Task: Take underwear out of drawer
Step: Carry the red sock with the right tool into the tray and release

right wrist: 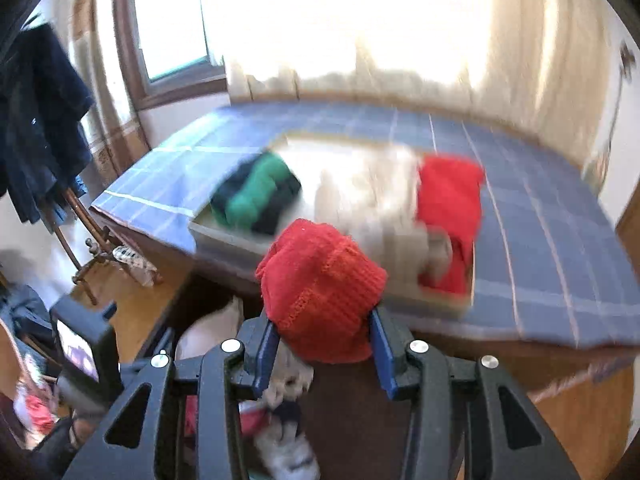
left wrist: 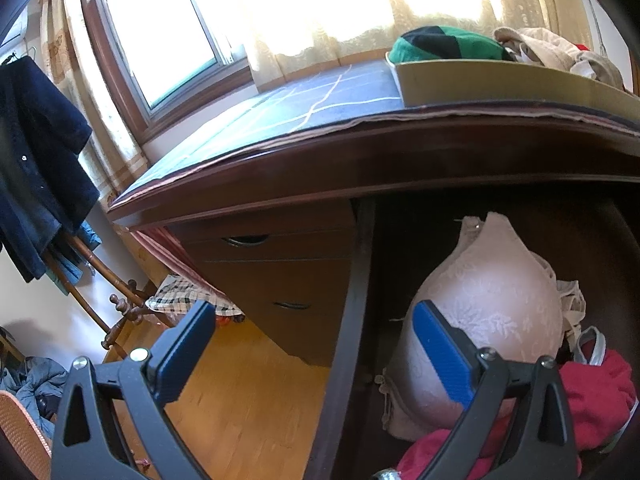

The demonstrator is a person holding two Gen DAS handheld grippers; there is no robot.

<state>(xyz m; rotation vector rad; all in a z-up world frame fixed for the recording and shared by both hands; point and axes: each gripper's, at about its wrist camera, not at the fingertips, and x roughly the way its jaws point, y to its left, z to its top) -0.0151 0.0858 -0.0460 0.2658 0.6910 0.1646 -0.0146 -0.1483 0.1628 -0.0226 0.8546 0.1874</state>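
Right gripper [right wrist: 322, 354] pinches a red garment [right wrist: 320, 288] above the drawer [left wrist: 348, 300]. Left gripper [left wrist: 316, 344] hangs spread, empty. A bra [left wrist: 480, 300] remains inside; several pieces already fill the tray [left wrist: 500, 88] near the desktop's front edge.

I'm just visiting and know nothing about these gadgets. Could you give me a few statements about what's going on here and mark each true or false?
1. The right gripper holds a red knitted garment between its fingers. True.
2. The left gripper is clamped on the pink bra. False: its fingers stand wide apart and grip nothing; the bra lies in the open drawer.
3. A shallow box with clothes in it sits on the blue checked cloth on the desk. True.
4. The green and black garment lies in the drawer. False: it lies in the box on top.
5. Dark clothes hang at the left. True.
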